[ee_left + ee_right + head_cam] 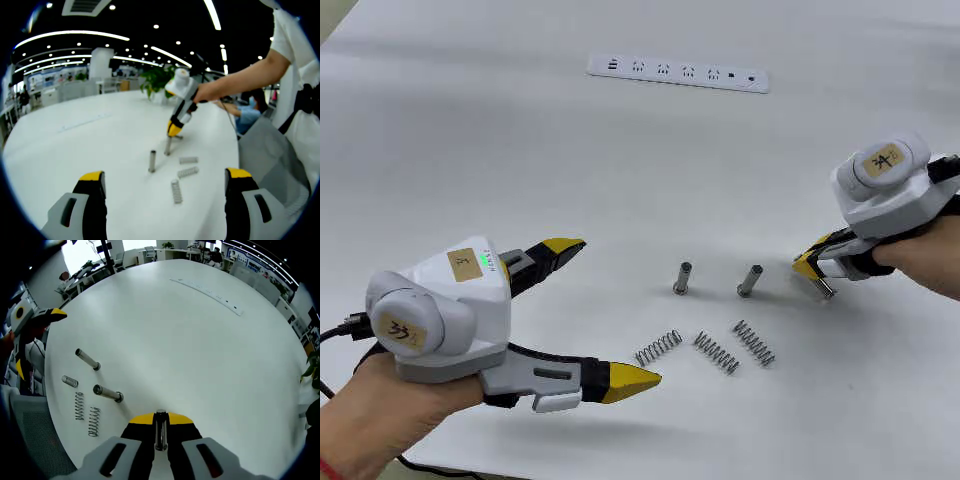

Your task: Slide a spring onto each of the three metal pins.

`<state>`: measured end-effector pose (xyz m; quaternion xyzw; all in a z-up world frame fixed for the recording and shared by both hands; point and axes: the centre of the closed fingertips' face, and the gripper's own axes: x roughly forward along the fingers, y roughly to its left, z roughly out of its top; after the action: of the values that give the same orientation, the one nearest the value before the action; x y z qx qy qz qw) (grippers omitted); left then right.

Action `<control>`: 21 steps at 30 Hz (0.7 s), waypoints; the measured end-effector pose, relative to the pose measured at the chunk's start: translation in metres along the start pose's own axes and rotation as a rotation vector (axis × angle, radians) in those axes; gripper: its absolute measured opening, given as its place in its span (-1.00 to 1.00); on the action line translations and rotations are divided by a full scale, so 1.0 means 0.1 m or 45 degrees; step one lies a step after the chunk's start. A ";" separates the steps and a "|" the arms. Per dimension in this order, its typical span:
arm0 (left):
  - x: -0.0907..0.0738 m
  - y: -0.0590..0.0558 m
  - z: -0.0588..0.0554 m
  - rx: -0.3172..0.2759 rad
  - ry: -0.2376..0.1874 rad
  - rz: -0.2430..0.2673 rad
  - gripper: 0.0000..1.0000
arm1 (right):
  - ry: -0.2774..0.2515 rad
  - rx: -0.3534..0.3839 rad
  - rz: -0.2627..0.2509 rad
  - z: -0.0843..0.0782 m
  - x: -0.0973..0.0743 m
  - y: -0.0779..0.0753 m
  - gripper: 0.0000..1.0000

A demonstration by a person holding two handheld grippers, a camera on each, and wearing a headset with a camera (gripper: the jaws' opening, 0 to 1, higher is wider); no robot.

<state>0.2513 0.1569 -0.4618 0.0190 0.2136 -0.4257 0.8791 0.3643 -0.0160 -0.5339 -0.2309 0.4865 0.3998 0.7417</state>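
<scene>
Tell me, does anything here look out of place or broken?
Nothing broken or spilled. Two pins stand upright on the table; the third pin is clamped in the right gripper, and three springs lie loose nearby.

The third pin (pixel 824 288) sits mostly hidden (only its tip shows) inside the right claw (pixel 810 266).

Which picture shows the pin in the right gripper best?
The right gripper view: the held pin sits close up between the right gripper's fingers. The head view shows its end poking out. The left gripper view leaves it too small to tell.
</scene>
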 end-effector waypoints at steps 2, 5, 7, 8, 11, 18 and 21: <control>0.00 0.00 0.00 0.002 0.000 0.000 1.00 | -0.017 -0.001 -0.003 0.00 -0.03 0.02 -0.83; 0.00 -0.02 0.00 0.004 0.003 -0.002 1.00 | -0.037 0.002 -0.006 -0.01 -0.06 0.04 -0.83; 0.00 -0.03 -0.01 0.005 0.005 -0.004 1.00 | -0.052 0.002 -0.008 -0.01 -0.08 0.05 -0.83; 0.01 -0.03 -0.01 0.005 0.006 -0.004 1.00 | -0.063 0.001 -0.008 -0.01 -0.09 0.06 -0.83; 0.01 -0.04 -0.01 0.005 0.006 -0.005 1.00 | -0.084 0.003 -0.007 0.00 -0.12 0.07 -0.83; 0.01 -0.04 -0.02 0.009 0.014 -0.005 1.00 | -0.127 0.006 -0.011 0.00 -0.17 0.08 -0.83; 0.01 -0.04 -0.04 0.012 0.020 -0.009 1.00 | -0.139 0.008 -0.014 0.00 -0.19 0.08 -0.83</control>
<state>0.2469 0.1544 -0.4648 0.0257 0.2188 -0.4296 0.8757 0.3536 -0.0189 -0.5162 -0.2089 0.4453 0.4063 0.7700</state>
